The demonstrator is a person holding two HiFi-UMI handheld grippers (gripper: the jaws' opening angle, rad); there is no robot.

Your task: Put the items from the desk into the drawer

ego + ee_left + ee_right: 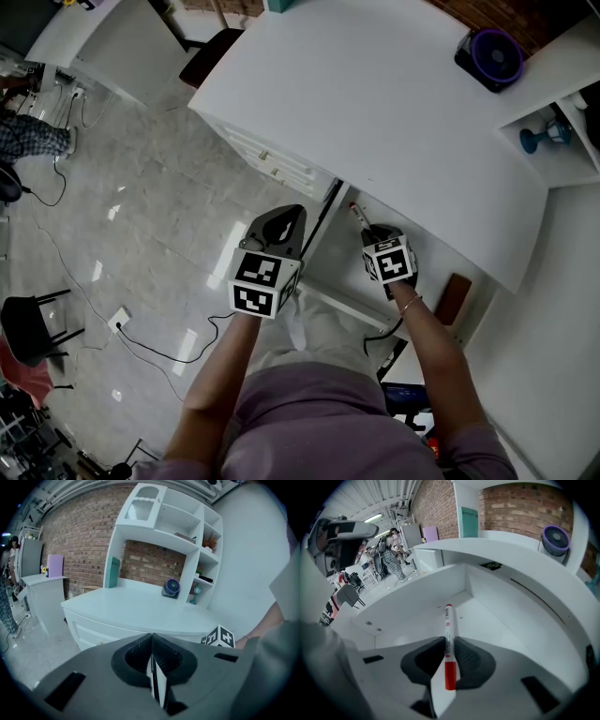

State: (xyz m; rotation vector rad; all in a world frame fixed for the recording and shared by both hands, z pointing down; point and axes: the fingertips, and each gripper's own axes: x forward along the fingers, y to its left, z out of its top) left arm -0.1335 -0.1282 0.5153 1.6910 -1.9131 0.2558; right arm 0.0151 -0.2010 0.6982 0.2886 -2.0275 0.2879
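Tongs, left: the left gripper (152, 639) has its jaws pressed together with nothing between them. It hangs in front of the desk (394, 103), to the left of the drawer opening.
Drawer: the drawer (497, 625) stands pulled out beneath the desk's front edge, between the two grippers in the head view. The part of its white floor that shows looks bare.
Marker: the marker (448, 620), a white barrel with a red rear end, is above the drawer floor and inside the drawer's walls.
Tongs, right: the right gripper (450, 641) is clamped on the marker's barrel. The red end sits behind the pads and the longer white part sticks out ahead.
Long axis: it runs along the gripper's own pointing line, steeply downward, with the tip aimed at the drawer floor. I cannot tell whether the tip touches the floor.
Nearer hand: the right one, directly over the drawer; the left is off to the side.
Coming move: probably a release. Let go at this steep angle, the marker would likely land tip first and topple, so a flatter tilt would lay it down more quietly.
Far right: a fan (495, 54) sits at the desk's back corner, well apart from both grippers.
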